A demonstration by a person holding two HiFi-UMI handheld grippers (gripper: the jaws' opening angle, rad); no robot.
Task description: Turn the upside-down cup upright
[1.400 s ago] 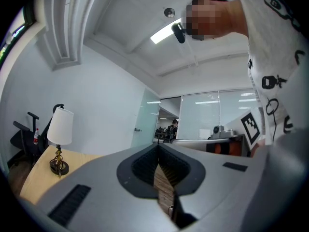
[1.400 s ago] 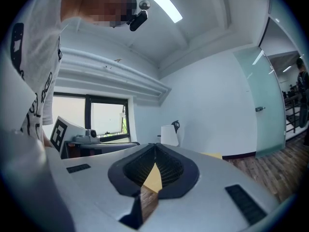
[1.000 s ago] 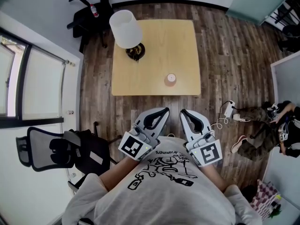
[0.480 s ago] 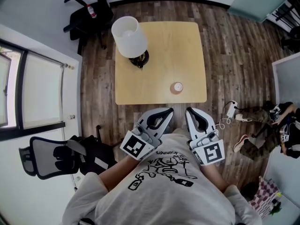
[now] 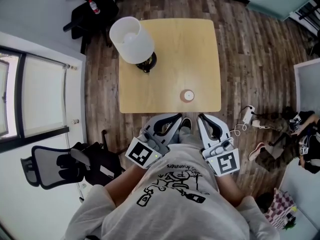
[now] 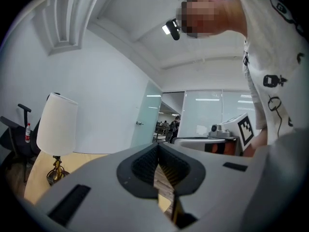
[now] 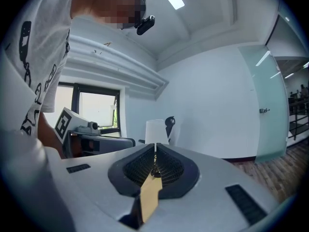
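A small pinkish cup [image 5: 187, 95] stands on the square wooden table [image 5: 170, 59], near its front edge and right of the middle; from above it shows as a round disc with a pale centre. Both grippers are held side by side in front of my chest, just short of the table's front edge. The left gripper [image 5: 176, 118] [image 6: 158, 146] is shut with nothing between its jaws. So is the right gripper [image 5: 202, 119] [image 7: 155, 149]. The cup lies beyond and between the two tips and appears in neither gripper view.
A lamp with a white shade [image 5: 132, 39] [image 6: 57, 124] [image 7: 156, 131] stands on the table's far left corner. Black office chairs sit at the far left [image 5: 90, 6] and near left [image 5: 60, 164]. A power strip with its cable [image 5: 247, 116] lies on the wood floor at the right, near a seated person [image 5: 297, 129].
Both grippers have come forward, still shut; their tips now nearly reach the table's front edge. The cup and the lamp have not moved on the table.
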